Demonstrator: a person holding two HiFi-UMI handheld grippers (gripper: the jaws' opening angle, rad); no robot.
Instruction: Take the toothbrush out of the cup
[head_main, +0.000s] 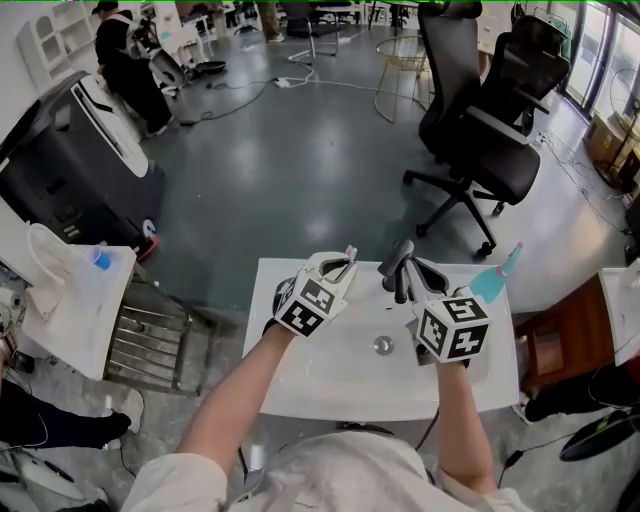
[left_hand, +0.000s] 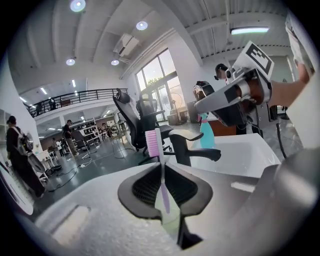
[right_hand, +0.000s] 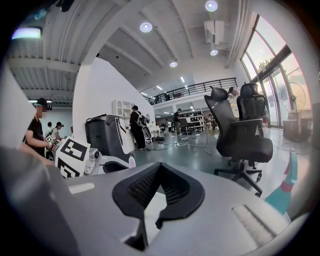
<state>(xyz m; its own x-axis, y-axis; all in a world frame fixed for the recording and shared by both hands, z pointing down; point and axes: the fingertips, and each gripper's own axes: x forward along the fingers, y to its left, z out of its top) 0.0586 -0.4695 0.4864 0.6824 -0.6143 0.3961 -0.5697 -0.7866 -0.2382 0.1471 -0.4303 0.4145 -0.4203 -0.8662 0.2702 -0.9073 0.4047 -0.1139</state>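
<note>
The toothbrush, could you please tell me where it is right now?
In the left gripper view the toothbrush stands upright, bristles up, clamped in the left gripper, with the black faucet just behind to its right.

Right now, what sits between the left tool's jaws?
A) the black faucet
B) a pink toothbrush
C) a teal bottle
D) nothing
B: in the left gripper view the left tool is shut on the pink toothbrush, whose bristles stick up above the jaws.
</note>
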